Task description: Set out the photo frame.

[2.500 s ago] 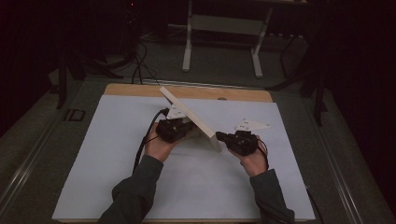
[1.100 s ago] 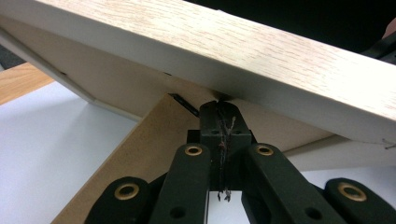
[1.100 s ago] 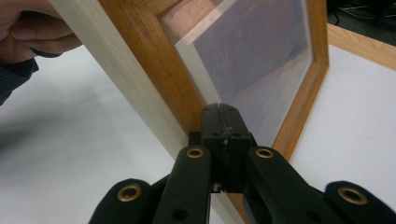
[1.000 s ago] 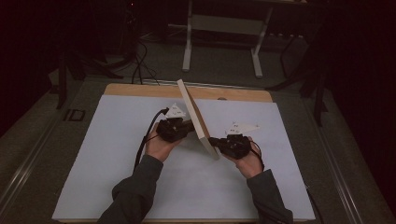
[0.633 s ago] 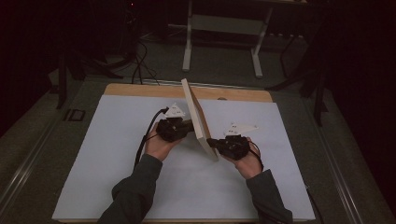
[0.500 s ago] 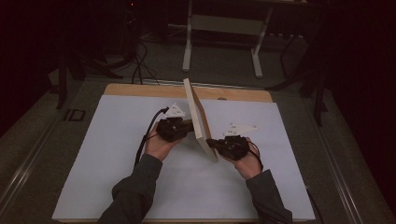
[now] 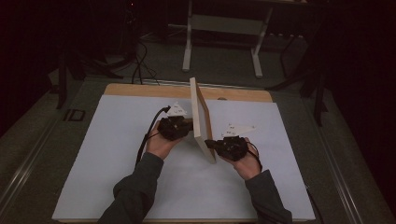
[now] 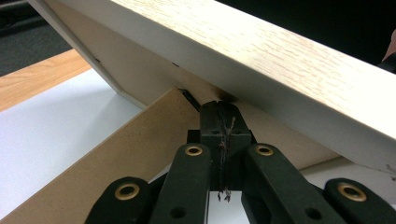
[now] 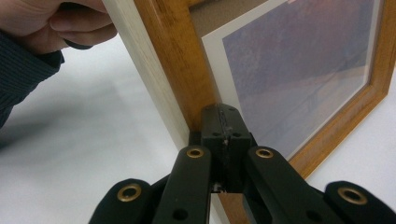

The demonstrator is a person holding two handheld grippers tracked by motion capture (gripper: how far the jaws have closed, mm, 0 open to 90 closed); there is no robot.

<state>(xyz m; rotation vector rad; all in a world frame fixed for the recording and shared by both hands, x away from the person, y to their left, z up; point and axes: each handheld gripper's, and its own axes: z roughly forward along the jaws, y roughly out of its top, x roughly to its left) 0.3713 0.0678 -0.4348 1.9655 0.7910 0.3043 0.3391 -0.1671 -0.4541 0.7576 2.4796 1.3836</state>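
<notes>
We have the picture frame point(image 7: 201, 119) standing nearly upright on its edge in the middle of the white bench point(image 7: 93, 154). Our left hand-held gripper point(image 7: 183, 128) sits at the frame's back side, jaws closed, tips against the brown backing by the stand flap point(image 8: 116, 154). Our right hand-held gripper point(image 7: 215, 144) sits at the frame's front side, jaws closed too, tips touching the wooden border beside the photo point(image 9: 299, 65).

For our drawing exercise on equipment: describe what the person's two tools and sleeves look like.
Both the left tool and the right tool are black, each topped by a pale three-cornered plate with small dark marks. A black cable trails from the left one. Up close, the linkage arms carry brass-coloured rivets. The sleeves are dark grey-green and ribbed.
</notes>
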